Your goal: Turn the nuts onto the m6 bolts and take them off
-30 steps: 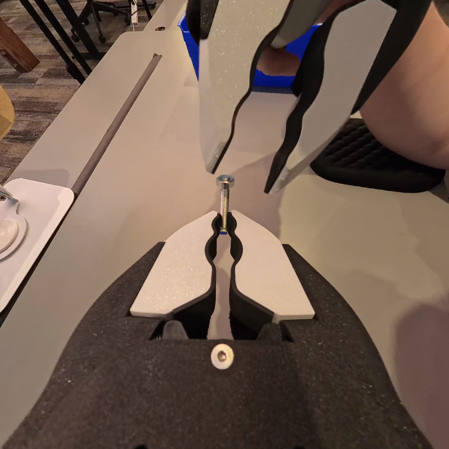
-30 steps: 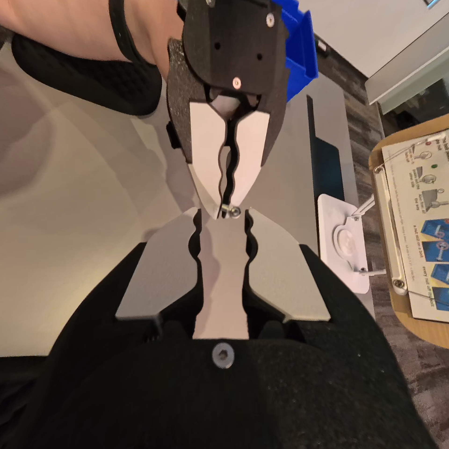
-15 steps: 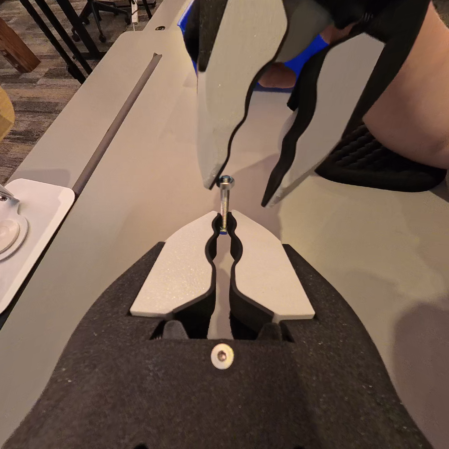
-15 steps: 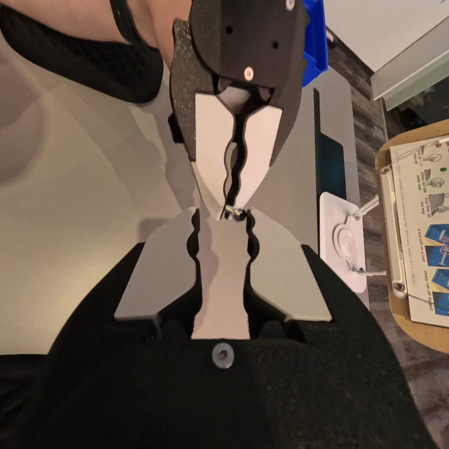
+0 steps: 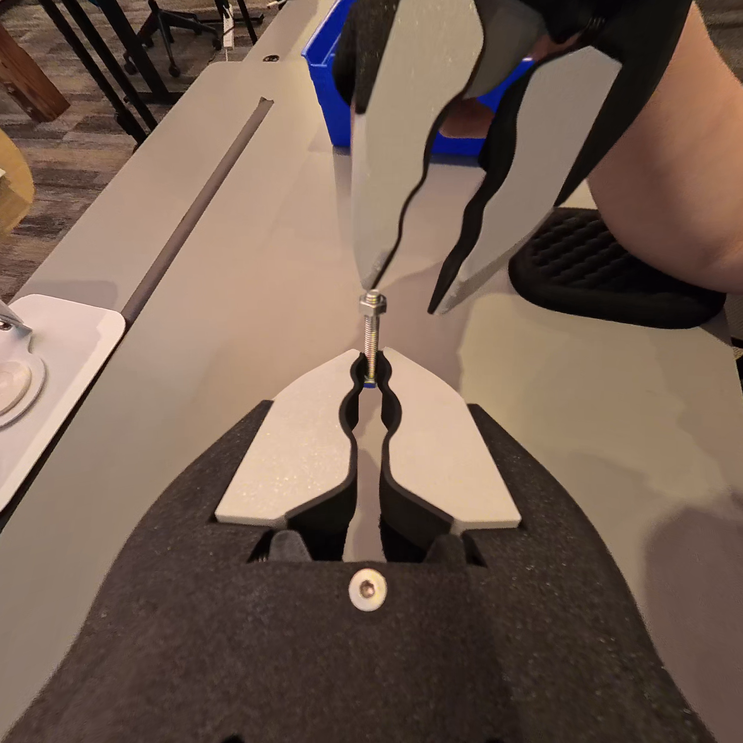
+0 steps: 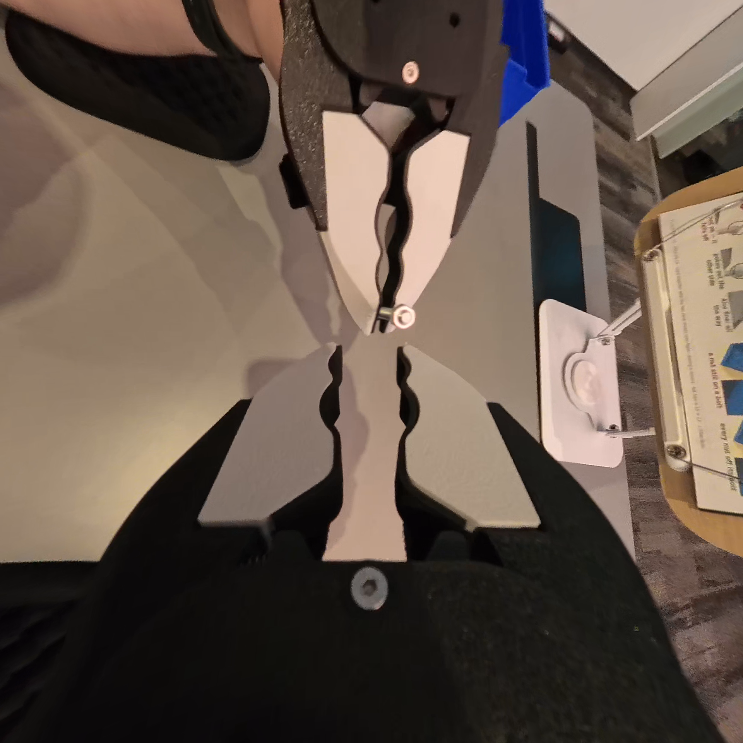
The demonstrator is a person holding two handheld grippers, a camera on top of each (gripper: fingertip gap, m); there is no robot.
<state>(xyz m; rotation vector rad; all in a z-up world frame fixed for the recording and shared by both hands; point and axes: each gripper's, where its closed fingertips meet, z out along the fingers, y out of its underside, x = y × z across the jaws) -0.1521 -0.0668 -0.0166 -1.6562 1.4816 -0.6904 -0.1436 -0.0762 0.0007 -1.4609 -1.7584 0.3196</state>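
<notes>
My left gripper is shut on the lower end of an m6 bolt and holds it upright above the grey table. A silver nut sits at the top end of the thread. My right gripper hangs above it, open and empty, with one fingertip just over the nut. In the right wrist view my right gripper is open, and the nut lies just beyond its tips, off to the right, at the tip of my left gripper.
A blue bin stands at the back of the table. A black mesh pad lies under a person's forearm. A white plate with a metal fitting sits at the table edge, and a round wooden stand with a printed sheet is beside it. Both grippers' tips are close together, under 4 cm apart.
My right gripper dipped toward the nut, then drew back. The nut was level with its open fingertips and now lies just beyond them. My left gripper still holds the bolt.
</notes>
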